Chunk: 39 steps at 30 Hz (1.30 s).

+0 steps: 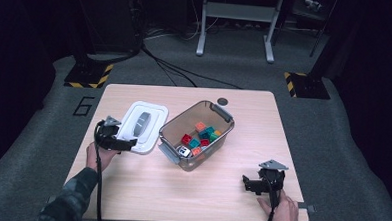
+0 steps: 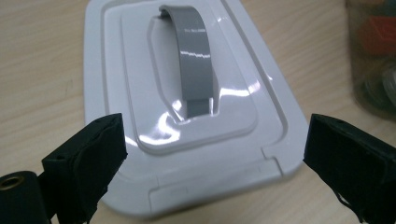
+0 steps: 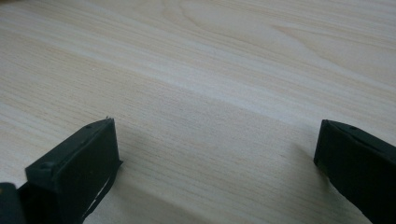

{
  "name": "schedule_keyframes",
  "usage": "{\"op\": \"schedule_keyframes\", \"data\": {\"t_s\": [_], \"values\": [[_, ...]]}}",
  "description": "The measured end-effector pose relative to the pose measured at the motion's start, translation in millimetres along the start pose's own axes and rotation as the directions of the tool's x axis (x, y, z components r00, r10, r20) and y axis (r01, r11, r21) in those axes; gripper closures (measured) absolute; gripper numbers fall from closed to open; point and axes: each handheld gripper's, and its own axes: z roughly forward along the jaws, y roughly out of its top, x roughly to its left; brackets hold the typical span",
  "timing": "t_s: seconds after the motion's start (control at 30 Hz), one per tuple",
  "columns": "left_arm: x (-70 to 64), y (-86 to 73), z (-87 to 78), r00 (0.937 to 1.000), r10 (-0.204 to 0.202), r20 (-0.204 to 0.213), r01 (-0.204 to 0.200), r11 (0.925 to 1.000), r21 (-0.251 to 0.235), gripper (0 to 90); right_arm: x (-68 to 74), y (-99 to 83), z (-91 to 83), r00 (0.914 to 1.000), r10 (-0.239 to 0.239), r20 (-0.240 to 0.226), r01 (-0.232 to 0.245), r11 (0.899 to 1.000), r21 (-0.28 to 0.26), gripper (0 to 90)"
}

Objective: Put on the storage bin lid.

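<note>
The left gripper (image 1: 128,144) hovered at the near edge of the white lid (image 1: 143,126), which lay flat on the table (image 1: 130,187) just beside the clear bin (image 1: 198,135); its jaws stood wide apart and held nothing, the near end of the lid sitting between them in the left gripper view. The lid's grey handle (image 2: 194,60) arched up along its middle, beyond the jaws, untouched. The right gripper (image 1: 251,185) rested low over bare wood near the table's right front corner, well apart from the bin; its jaws too were spread wide and empty.

The bin stood open, skewed on the table, with coloured blocks (image 1: 203,133) heaped inside and what looked like a small toy car (image 1: 183,150) near its front end — the high view was too small to be sure.

The work in hand seemed to be picking up the lid to close the bin. The risks, as I judged them: the lid was glossy and thin at the rim, so a pinch on the edge could slip or tip it; the jaws, being wider than the handle, might close off-centre and let the lid swing; and with the bin unheld — the right gripper far off — pressing the lid down could shove the bin across the table rather than seat it.
</note>
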Motion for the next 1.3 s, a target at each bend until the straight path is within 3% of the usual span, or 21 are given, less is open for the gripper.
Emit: {"op": "schedule_keyframes", "data": {"t_s": [0.17, 0.2, 0.27, 0.33, 0.4, 0.53, 0.7, 0.77, 0.93, 1.03, 1.1, 1.13, 1.3], "values": [[0.6, 18.7, 12.0, 0.9994, -0.033, -0.008, 0.033, 0.9994, -0.013, 5.2, -0.3, 0.1, 0.3, 1.0000, -0.002, -0.002, 0.002, 1.000, -0.001, 0.0], [1.1, 21.4, 15.2, 0.9997, -0.022, -0.012, 0.022, 0.9997, -0.005, 5.1, -0.3, 0.1, 0.2, 1.0000, -0.003, -0.002, 0.003, 1.000, -0.001, 0.0], [1.1, 26.0, 24.6, 0.9986, -0.052, -0.012, 0.052, 0.9986, 0.013, 2.4, -0.5, 0.1, 0.2, 1.0000, -0.006, -0.004, 0.006, 1.000, 0.000, 0.0], [1.5, 28.7, 31.6, 0.9980, -0.053, -0.034, 0.054, 0.9983, 0.021, 0.8, -0.7, 0.1, 0.3, 1.0000, -0.007, -0.005, 0.007, 1.000, 0.000, 0.0], [3.6, 29.6, 39.4, 0.9989, -0.036, -0.030, 0.037, 0.9974, 0.062, 0.2, -1.1, 0.0, 0.2, 0.9999, -0.012, -0.004, 0.012, 1.000, 0.000, 0.0], [9.9, 30.9, 52.7, 0.9961, -0.085, -0.022, 0.087, 0.9926, 0.085, 0.0, -1.4, -0.2, 0.1, 0.9999, -0.015, -0.005, 0.015, 1.000, 0.000, 0.0], [14.7, 31.3, 59.6, 0.9976, -0.060, -0.034, 0.063, 0.9935, 0.095, 0.9, -1.4, 0.0, 0.2, 0.9999, -0.014, -0.007, 0.014, 1.000, 0.001, 0.0], [14.4, 30.3, 61.6, 0.9967, -0.079, -0.018, 0.080, 0.9934, 0.082, 9.0, -1.4, 0.0, 0.2, 0.9999, -0.014, -0.007, 0.014, 1.000, 0.001, 0.0], [12.0, 30.9, 67.1, 0.9977, -0.067, -0.013, 0.067, 0.9946, 0.079, 20.8, -1.7, 0.0, 0.4, 0.9998, -0.016, -0.010, 0.016, 1.000, 0.001, 0.0], [9.7, 30.3, 72.8, 0.9980, -0.059, -0.023, 0.061, 0.9920, 0.110, 27.8, -1.7, -0.1, 0.4, 0.9998, -0.017, -0.010, 0.017, 1.000, 0.000, 0.0], [7.6, 29.6, 76.1, 0.9967, -0.074, -0.035, 0.077, 0.9915, 0.105, 37.9, -1.7, -0.1, 0.4, 0.9998, -0.016, -0.010, 0.016, 1.000, 0.000, 0.0], [7.0, 30.2, 75.9, 0.9966, -0.075, -0.034, 0.078, 0.9916, 0.103, 39.0, -1.7, -0.1, 0.4, 0.9998, -0.017, -0.010, 0.017, 1.000, 0.000, 0.0], [2.9, 31.2, 75.4, 0.9959, -0.063, -0.065, 0.070, 0.9922, 0.104, 65.4, -1.7, 0.0, 0.4, 0.9998, -0.017, -0.010, 0.017, 1.000, 0.000, 0.0]]}}
